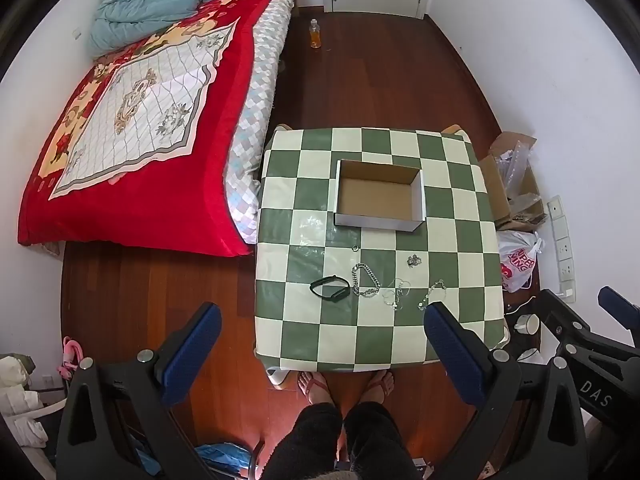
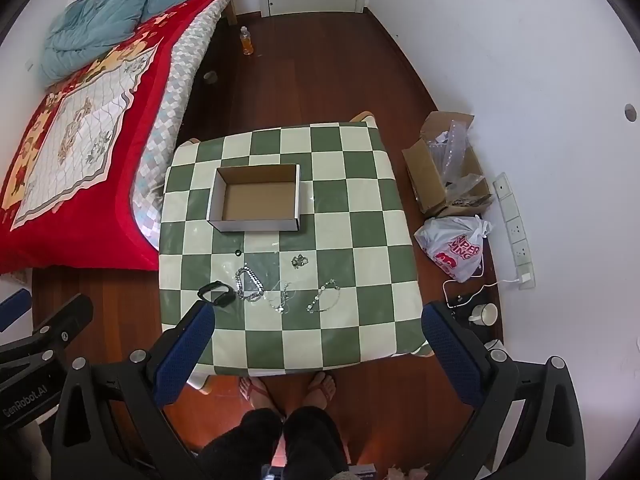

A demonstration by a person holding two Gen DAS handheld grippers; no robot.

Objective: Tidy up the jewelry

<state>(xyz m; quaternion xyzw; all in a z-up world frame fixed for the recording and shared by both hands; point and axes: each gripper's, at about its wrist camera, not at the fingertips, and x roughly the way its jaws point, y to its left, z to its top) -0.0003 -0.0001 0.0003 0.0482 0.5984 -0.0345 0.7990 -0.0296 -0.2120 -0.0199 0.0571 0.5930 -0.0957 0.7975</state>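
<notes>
An empty open cardboard box sits at the back of a green-and-cream checkered table. In front of it lie a black band, a thick silver chain, a thin chain, a beaded bracelet, a small ring and a small clustered piece. My left gripper and right gripper are both open and empty, held high above the table's near edge.
A bed with a red blanket stands left of the table. An open carton, a plastic bag, a power strip and a mug lie on the floor to the right. A bottle stands farther back. The person's feet are below.
</notes>
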